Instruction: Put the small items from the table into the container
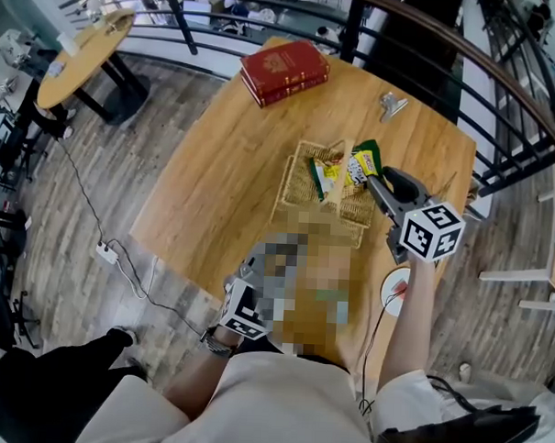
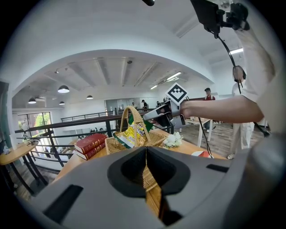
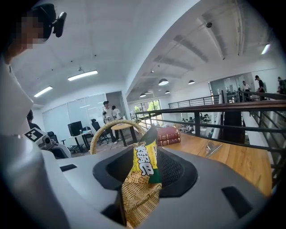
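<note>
Wooden table (image 1: 219, 200): red books (image 1: 285, 71), clip (image 1: 391, 104) beyond basket (image 1: 295, 191)

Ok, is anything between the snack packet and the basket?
Nothing visible. The packet already stands inside the basket, between the open jaws of the right gripper.

A wooden table (image 1: 224, 186) with rounded corners stood by a railing. Near its middle, a little to the right, sat a wicker basket (image 1: 295, 191) with a hoop handle. Two red books (image 1: 285, 71) lay stacked at the far edge, and a metal clip (image 1: 391, 104) lay to their right. A white round object (image 1: 396, 291) with a red mark lay at the near right edge.
</note>
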A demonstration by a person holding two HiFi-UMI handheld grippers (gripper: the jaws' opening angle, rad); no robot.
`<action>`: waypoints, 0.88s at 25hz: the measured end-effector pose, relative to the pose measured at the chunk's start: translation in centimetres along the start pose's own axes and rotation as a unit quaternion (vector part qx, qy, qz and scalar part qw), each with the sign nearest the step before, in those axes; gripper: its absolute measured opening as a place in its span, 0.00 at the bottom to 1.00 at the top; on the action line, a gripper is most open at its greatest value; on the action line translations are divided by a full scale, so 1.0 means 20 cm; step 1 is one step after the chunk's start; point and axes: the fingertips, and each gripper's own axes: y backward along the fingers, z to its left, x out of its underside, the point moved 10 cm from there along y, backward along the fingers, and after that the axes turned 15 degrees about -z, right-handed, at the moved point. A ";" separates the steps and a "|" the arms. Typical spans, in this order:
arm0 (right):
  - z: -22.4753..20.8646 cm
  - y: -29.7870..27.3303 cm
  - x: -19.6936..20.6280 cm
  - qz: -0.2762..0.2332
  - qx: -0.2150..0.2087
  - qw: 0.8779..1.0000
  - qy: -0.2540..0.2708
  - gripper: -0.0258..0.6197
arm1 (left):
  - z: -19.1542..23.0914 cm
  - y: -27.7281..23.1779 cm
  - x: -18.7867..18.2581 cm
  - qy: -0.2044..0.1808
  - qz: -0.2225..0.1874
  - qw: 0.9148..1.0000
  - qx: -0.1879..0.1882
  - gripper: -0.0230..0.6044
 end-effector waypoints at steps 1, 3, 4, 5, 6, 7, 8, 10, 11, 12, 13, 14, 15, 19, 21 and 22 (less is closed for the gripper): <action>0.00 0.00 0.00 0.001 0.001 1.000 0.003 0.27 | 0.00 0.00 0.00 -0.001 0.000 1.000 0.000 0.05; 0.01 0.02 -0.01 -0.001 0.003 1.000 0.008 0.27 | 0.00 0.00 0.00 -0.002 0.000 1.000 0.002 0.05; 0.01 0.03 -0.01 -0.003 0.003 1.000 0.010 0.27 | 0.00 0.00 -0.01 -0.003 0.000 1.000 0.003 0.05; 0.02 0.03 -0.02 -0.004 0.002 1.000 0.011 0.27 | 0.00 -0.01 -0.01 -0.004 -0.001 1.000 0.004 0.05; 0.03 0.04 -0.02 -0.006 0.002 1.000 0.011 0.27 | 0.00 -0.01 -0.01 -0.005 -0.002 1.000 0.005 0.05; 0.03 0.05 -0.02 -0.007 0.003 1.000 0.012 0.27 | 0.00 -0.01 -0.02 -0.006 -0.004 1.000 0.006 0.05; 0.04 0.06 -0.03 -0.008 0.004 1.000 0.013 0.27 | -0.01 -0.01 -0.02 -0.008 -0.006 1.000 0.007 0.05; 0.05 0.08 -0.03 -0.009 0.010 1.000 0.016 0.27 | -0.02 -0.01 -0.03 -0.010 -0.011 1.000 0.011 0.05; 0.06 0.10 -0.03 -0.010 0.014 1.000 0.018 0.27 | -0.02 -0.01 -0.04 -0.011 -0.012 1.000 0.013 0.05; 0.07 0.11 -0.04 -0.013 0.018 1.000 0.018 0.27 | -0.03 -0.01 -0.04 -0.012 -0.014 1.000 0.014 0.05; 0.07 0.12 -0.04 -0.016 0.022 0.999 0.019 0.27 | -0.03 0.00 -0.05 -0.012 -0.016 1.000 0.016 0.05; 0.08 0.13 -0.05 -0.019 0.025 0.999 0.019 0.27 | -0.04 0.00 -0.06 -0.011 -0.018 1.000 0.018 0.05; 0.10 0.15 -0.05 -0.020 0.027 0.999 0.018 0.27 | -0.04 0.01 -0.06 -0.011 -0.020 1.000 0.019 0.05; 0.16 0.21 -0.07 -0.038 0.038 0.998 0.022 0.27 | -0.06 0.02 -0.09 -0.014 -0.029 0.999 0.023 0.05; 0.19 0.24 -0.09 -0.054 0.046 0.997 0.025 0.27 | -0.05 0.03 -0.10 -0.013 -0.034 0.999 0.022 0.05; 0.21 0.26 -0.09 -0.059 0.048 0.997 0.026 0.26 | -0.05 0.03 -0.10 -0.012 -0.036 0.999 0.019 0.05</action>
